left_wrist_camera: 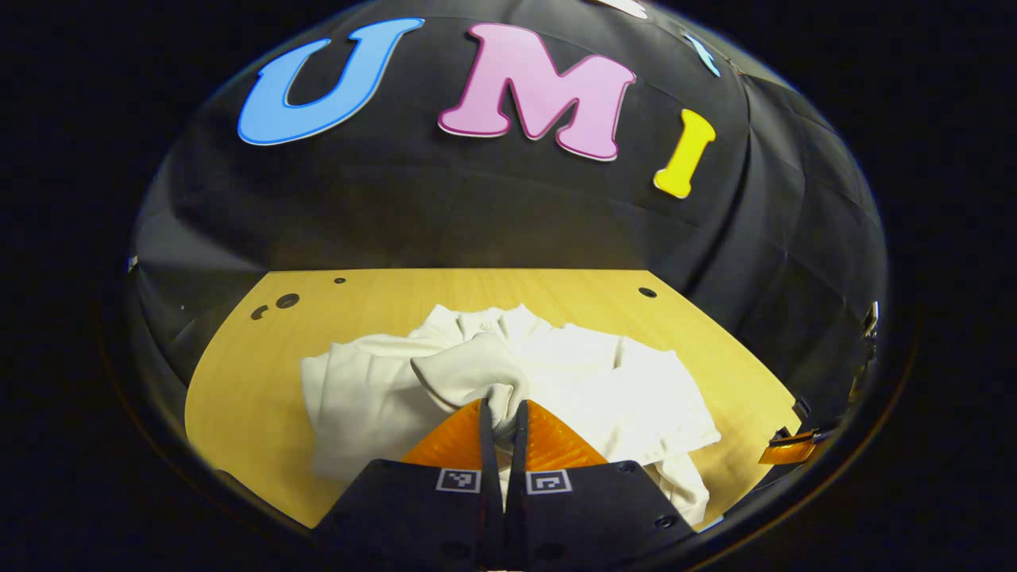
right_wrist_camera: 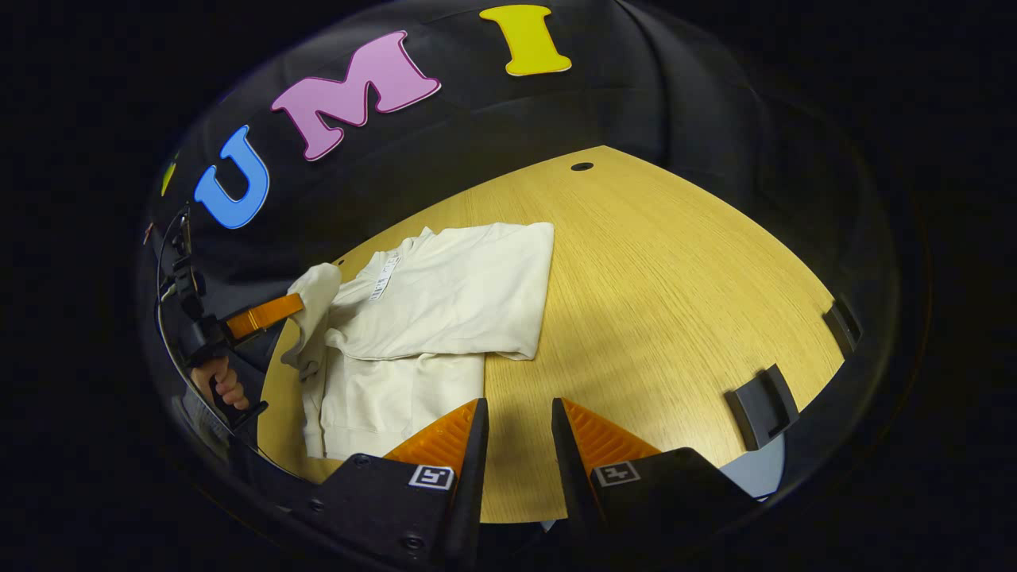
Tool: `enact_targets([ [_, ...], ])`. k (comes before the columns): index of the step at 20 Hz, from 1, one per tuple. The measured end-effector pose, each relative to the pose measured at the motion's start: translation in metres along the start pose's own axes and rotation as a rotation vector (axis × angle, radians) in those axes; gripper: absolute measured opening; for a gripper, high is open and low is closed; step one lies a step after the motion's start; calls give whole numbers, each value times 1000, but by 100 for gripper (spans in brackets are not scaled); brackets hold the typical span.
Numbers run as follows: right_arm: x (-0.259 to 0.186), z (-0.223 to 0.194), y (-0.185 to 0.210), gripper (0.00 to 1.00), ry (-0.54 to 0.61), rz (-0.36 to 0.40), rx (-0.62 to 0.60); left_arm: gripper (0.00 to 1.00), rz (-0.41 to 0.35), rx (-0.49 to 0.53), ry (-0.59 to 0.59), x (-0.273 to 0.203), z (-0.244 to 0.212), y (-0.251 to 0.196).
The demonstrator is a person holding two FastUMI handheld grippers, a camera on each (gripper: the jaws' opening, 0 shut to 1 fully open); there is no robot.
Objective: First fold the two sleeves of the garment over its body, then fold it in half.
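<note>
**Second sleeve fold in hand, left side**

Wooden tabletop [right_wrist_camera: 659, 286], black cloth booth wall behind. A cream long-sleeved garment [right_wrist_camera: 445, 302] is laid on the left part of the table, collar toward the wall. In the right gripper view, one sleeve [right_wrist_camera: 445, 338] is already laid across the body.

The left gripper [left_wrist_camera: 502, 429] is clamped on a bunch of the other sleeve [left_wrist_camera: 469, 369]; cloth is pinched between both orange fingers, jaws nearly together. That sleeve is lifted off the table and draped from the grip. In the right gripper view the left gripper is seen at the garment's far edge, held by a hand [right_wrist_camera: 226, 385].

The right gripper [right_wrist_camera: 516, 433] is held over bare wood just beside the garment's near hem, jaws apart, nothing held.

Judged step: second sleeve fold, under way. Next move calls for the held sleeve to be carried inward over the body, laid flat on the first one, and released. Half-fold is not yet started; both grippers would probably be needed at one end of the garment for it.
</note>
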State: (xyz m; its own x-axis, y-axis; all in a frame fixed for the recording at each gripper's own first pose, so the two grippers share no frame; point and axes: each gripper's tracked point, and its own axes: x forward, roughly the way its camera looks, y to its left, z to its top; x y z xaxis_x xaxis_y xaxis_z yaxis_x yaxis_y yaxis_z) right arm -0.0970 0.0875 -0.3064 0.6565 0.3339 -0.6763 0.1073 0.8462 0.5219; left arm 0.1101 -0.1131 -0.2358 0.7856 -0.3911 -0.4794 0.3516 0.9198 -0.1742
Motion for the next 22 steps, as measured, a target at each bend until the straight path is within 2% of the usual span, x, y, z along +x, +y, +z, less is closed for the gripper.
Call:
enact_targets([
  [6, 0, -3, -12, 49, 11, -2, 9, 6, -39, 74, 56, 28, -31, -45],
  [11, 2, -4, -11, 48, 20, 9, 9, 7, 14, 117, 118, 47, -59, -49],
  [13, 3, -4, -9, 49, 22, 13, 6, 8, 10, 110, 138, 51, -67, -51],
  [15, 3, -5, -7, 49, 24, 18, 4, 25, 9, 92, 150, 50, -74, -53],
  [16, 4, -5, -5, 48, 26, 20, 4, 26, 6, 89, 150, 48, -76, -55],
  [17, 5, -7, -4, 48, 29, 22, 3, 38, 6, 94, 149, 45, -77, -55],
  [18, 5, -8, -2, 49, 30, 25, 2, 36, 12, 105, 145, 43, -77, -54],
  [19, 5, -8, 1, 49, 30, 28, 0, 56, 18, 116, 143, 40, -78, -53],
  [21, 6, -10, 7, 50, 32, 33, -5, 63, 4, 116, 145, 31, -82, -54],
  [22, 7, -12, 10, 51, 37, 38, -8, 60, -19, 105, 155, 25, -85, -58],
])
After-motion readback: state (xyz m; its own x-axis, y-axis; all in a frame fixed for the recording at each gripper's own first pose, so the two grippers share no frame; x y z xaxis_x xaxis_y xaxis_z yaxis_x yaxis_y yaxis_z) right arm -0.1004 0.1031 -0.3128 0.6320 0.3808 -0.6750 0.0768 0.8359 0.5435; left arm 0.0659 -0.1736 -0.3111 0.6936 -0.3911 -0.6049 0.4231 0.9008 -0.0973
